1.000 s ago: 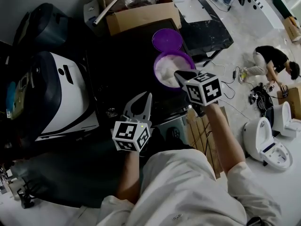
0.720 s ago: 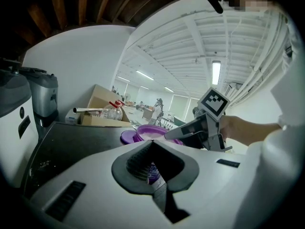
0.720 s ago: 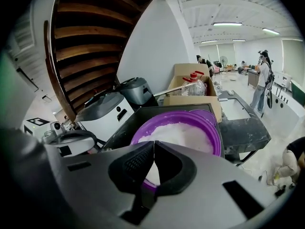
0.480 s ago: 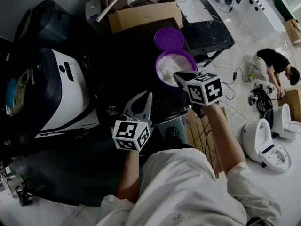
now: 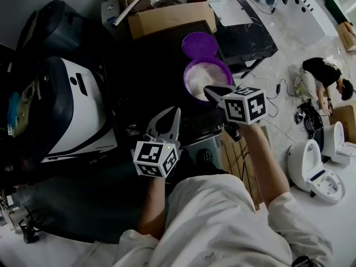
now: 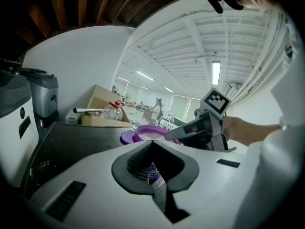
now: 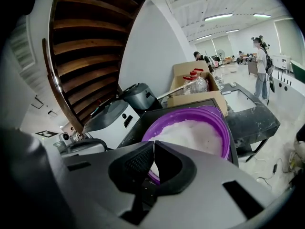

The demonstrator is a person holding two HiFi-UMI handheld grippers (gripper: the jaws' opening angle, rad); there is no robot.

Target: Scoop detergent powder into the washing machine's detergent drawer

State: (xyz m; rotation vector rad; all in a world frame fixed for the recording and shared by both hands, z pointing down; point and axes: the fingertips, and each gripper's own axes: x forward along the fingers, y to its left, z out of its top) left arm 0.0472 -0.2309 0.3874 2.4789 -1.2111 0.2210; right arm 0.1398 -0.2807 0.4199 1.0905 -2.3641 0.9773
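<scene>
Just ahead of the right tool [image 7: 154, 143], purple bowl [image 7: 225, 130] of powder [image 7: 190, 132]

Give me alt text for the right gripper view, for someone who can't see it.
The right tool, jaws closed on nothing, points at a purple tub full of white powder on a dark countertop. Behind the tub sits a cardboard box holding plastic bottles, and a white appliance stands to the left.
</scene>
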